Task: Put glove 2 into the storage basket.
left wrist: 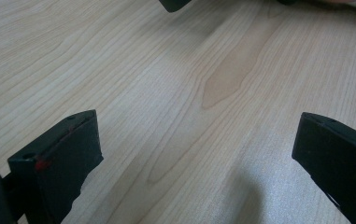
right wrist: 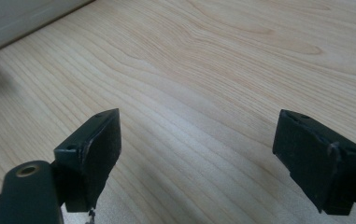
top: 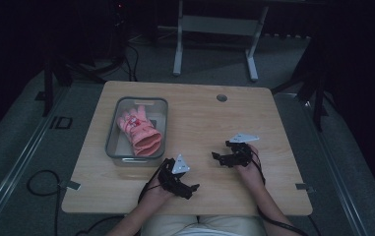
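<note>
A pink glove lies in a clear plastic bin on the left part of the wooden table. My left gripper rests low over the table near its front edge, right of the bin, held by a hand. Its jaws stand wide apart over bare wood in the left gripper view, so the left gripper is open and empty. My right gripper sits right of centre, pointing left. In its own view the right gripper is open too, with only wood grain between the jaws.
A round grommet hole lies near the table's far edge. A grey desk frame stands on the floor beyond. The bin's corner shows at the upper left of the right gripper view. Cables trail on the floor at the left.
</note>
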Motion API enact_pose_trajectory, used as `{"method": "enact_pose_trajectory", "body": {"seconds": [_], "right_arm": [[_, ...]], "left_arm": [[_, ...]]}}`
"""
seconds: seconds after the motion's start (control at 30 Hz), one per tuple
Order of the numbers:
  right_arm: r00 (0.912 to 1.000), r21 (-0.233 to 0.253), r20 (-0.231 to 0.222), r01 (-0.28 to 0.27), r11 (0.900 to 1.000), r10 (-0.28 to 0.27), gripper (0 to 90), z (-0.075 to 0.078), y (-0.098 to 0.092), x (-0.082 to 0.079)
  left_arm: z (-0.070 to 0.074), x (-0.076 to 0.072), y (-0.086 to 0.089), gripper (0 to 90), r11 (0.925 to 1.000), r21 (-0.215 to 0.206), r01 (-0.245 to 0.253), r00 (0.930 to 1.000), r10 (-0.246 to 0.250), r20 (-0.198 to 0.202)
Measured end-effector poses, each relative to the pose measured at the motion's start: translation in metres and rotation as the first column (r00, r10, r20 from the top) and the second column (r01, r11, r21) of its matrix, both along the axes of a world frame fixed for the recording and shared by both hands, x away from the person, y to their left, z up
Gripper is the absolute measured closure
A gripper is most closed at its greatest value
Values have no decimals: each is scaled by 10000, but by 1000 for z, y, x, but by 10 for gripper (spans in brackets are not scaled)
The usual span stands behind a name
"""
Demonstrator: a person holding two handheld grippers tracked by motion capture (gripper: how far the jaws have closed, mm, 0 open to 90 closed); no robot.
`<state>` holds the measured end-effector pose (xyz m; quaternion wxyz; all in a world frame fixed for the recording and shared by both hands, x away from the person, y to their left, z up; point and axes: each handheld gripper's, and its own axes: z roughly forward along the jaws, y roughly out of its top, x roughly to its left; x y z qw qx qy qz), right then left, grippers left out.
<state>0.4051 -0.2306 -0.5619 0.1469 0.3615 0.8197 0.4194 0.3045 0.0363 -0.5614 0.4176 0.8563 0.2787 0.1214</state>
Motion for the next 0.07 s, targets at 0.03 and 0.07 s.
{"method": "enact_pose_trajectory", "body": {"seconds": [0.03, 0.07], "right_arm": [[10000, 0, 0, 0, 10000, 0, 158, 0, 0, 0], [10000, 43, -47, 15, 10000, -15, 158, 0, -1, 1]], "left_arm": [[0, 0, 0, 9, 10000, 0, 0, 10000, 0, 0], [0, 0, 0, 9, 10000, 0, 0, 10000, 0, 0]]}}
